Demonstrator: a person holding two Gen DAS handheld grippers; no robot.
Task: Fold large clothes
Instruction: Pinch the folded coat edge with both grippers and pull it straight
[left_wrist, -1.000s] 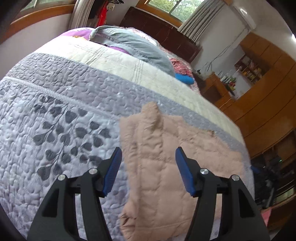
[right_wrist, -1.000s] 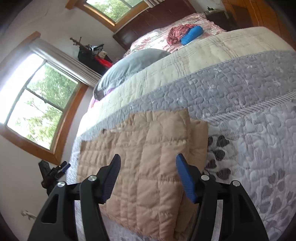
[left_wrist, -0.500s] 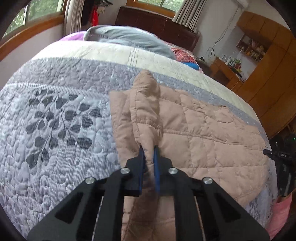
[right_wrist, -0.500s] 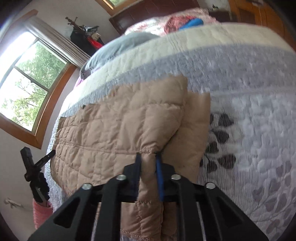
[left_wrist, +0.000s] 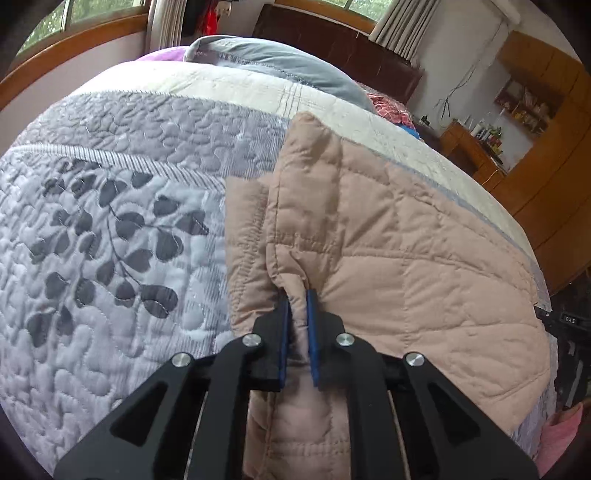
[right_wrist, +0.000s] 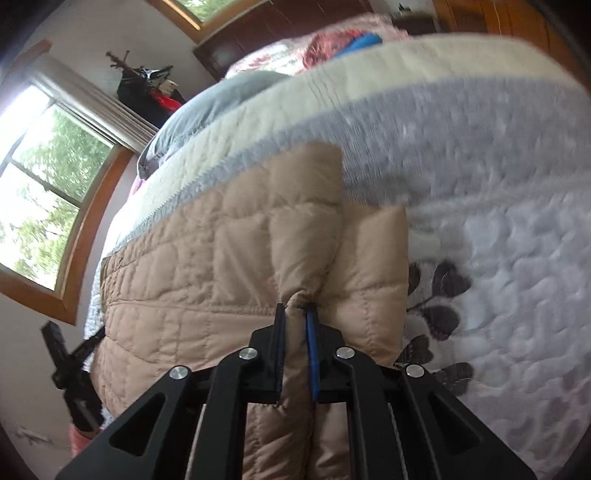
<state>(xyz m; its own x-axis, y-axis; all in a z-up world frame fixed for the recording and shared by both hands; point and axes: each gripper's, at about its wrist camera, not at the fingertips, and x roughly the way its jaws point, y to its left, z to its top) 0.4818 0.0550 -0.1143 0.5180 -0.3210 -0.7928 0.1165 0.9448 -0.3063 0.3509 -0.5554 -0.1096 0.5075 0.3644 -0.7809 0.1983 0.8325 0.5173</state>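
Where bunched at its near edge on the bedspread (left_wrist: 110, 258), soft, light quilted jacket (left_wrist: 406, 258) pinched by left gripper (left_wrist: 297, 314) and right gripper (right_wrist: 295, 325).

A quilted bed (left_wrist: 122, 258) carried a tan padded jacket (left_wrist: 406, 258) at the tongs, a grey pillow (left_wrist: 280, 62) lying far beyond.

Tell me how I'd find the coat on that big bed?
Look at the bed with the grey leafy quilt. Near its close edge lies the coat, folded flat. It is the only puffy, peach-tan thing with stitched squares, and both black tongs, left and right, pinch its near edge.
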